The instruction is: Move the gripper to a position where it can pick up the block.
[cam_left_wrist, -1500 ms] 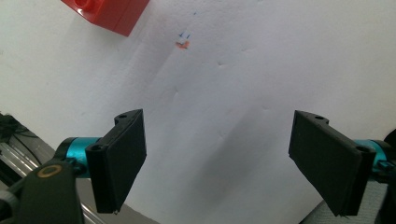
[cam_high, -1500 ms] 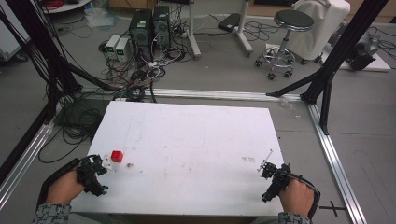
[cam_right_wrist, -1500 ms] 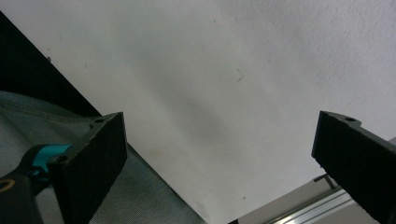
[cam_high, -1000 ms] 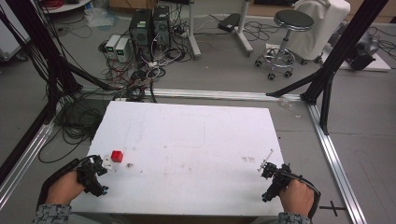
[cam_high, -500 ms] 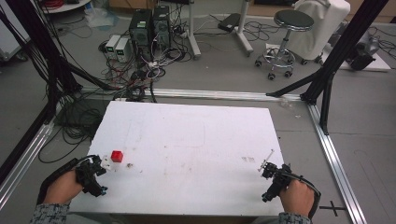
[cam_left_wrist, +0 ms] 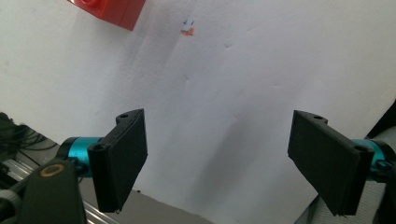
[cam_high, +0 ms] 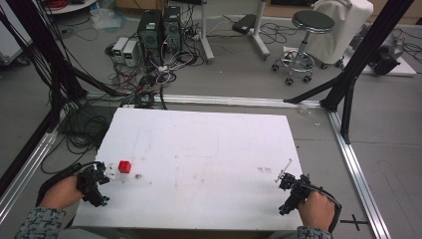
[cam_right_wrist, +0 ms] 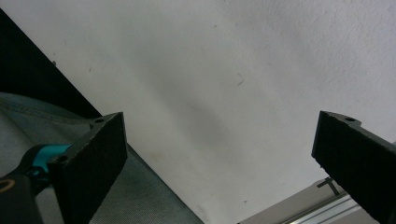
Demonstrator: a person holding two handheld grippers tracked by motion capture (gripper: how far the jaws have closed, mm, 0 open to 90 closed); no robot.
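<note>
While both grippers gape, a small red block sits on the white table

The red block is cut off by the top edge in the left gripper view. The small marks beside it are too tiny to tell.

Even bright overhead light, soft shadows on the white table, gripper views slightly soft

sleeves: grey knit | tool: 2 black jaws, teal fittings, screws | cables: black
</note>
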